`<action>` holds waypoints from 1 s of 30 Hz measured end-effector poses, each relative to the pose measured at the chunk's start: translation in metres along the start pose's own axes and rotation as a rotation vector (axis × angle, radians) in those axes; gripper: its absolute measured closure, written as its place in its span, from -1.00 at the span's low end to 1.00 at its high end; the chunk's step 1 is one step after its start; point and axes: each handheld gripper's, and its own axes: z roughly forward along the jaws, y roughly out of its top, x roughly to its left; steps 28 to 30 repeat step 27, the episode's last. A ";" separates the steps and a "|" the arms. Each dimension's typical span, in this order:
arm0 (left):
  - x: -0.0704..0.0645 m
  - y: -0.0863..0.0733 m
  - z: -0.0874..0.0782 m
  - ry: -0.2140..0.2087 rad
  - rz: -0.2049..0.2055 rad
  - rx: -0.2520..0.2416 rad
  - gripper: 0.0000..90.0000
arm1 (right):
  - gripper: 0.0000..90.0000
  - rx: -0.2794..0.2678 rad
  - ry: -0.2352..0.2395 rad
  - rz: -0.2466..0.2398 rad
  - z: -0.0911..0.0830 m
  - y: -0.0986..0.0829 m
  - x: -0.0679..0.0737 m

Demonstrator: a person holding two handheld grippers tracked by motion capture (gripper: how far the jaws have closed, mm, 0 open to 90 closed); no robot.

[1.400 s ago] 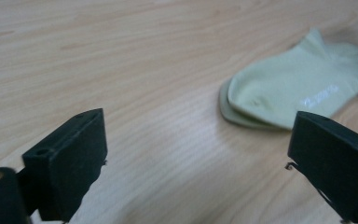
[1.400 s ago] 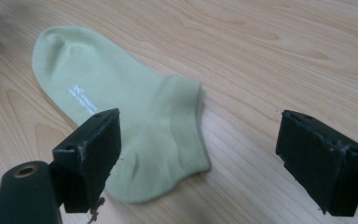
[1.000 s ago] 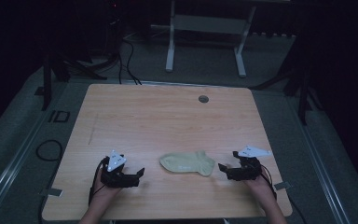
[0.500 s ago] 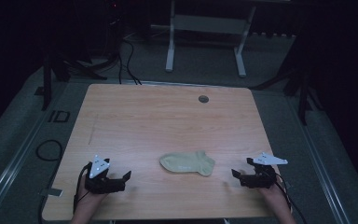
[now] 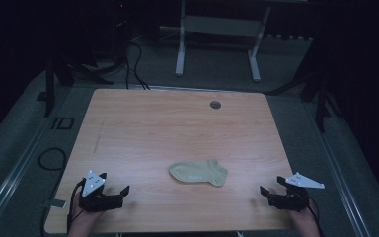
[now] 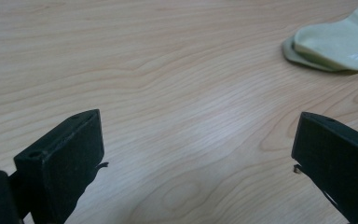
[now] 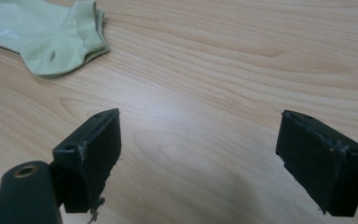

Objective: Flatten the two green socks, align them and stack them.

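Observation:
A pale green sock [image 5: 198,173] lies flat on the wooden table [image 5: 177,128], near the middle of its front half. In the left gripper view the sock [image 6: 335,44] is at the upper right; in the right gripper view the sock [image 7: 42,35] is at the upper left. My left gripper [image 5: 121,193] rests at the front left corner, open and holding nothing, well left of the sock. My right gripper [image 5: 268,193] rests at the front right, open and holding nothing, well right of the sock. In both gripper views the jaws stand wide apart over bare wood.
A round grommet hole [image 5: 215,104] sits near the table's far edge. Beyond the table stands a white desk frame [image 5: 217,44] on a grey floor, with cables [image 5: 133,54] at the far left. The table's front edge lies just under both hands.
Both grippers have drawn away from the sock, left one to the left and right one to the right, toward the front corners. The sock stays flat where it was.

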 end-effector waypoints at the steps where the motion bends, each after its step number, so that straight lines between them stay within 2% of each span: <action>1: 0.001 -0.001 -0.001 0.002 -0.002 0.000 -0.95 | -0.68 -0.001 -0.005 0.003 -0.002 -0.002 -0.001; 5: 0.002 -0.007 -0.008 0.013 -0.014 -0.005 -0.95 | -0.68 -0.018 -0.022 0.039 -0.009 -0.009 -0.007; 9: 0.001 -0.013 -0.016 0.028 0.004 -0.003 -0.95 | -0.68 -0.028 -0.055 0.060 -0.012 -0.014 -0.012; 16: 0.011 -0.016 -0.030 0.056 -0.039 -0.041 -0.95 | -0.68 -0.066 -0.127 0.108 -0.018 -0.020 -0.023; 19: 0.015 -0.017 -0.032 0.085 -0.031 -0.039 -0.95 | -0.68 -0.079 -0.156 0.130 -0.020 -0.021 -0.027; 21: 0.018 -0.018 -0.034 0.086 -0.050 -0.050 -0.95 | -0.68 -0.087 -0.167 0.126 -0.020 -0.022 -0.029; 24: 0.021 -0.018 -0.037 0.100 -0.069 -0.070 -0.95 | -0.68 -0.067 -0.179 0.113 -0.017 -0.023 -0.028; 30: 0.022 -0.019 -0.038 0.100 -0.077 -0.074 -0.95 | -0.68 -0.047 -0.180 0.095 -0.014 -0.024 -0.027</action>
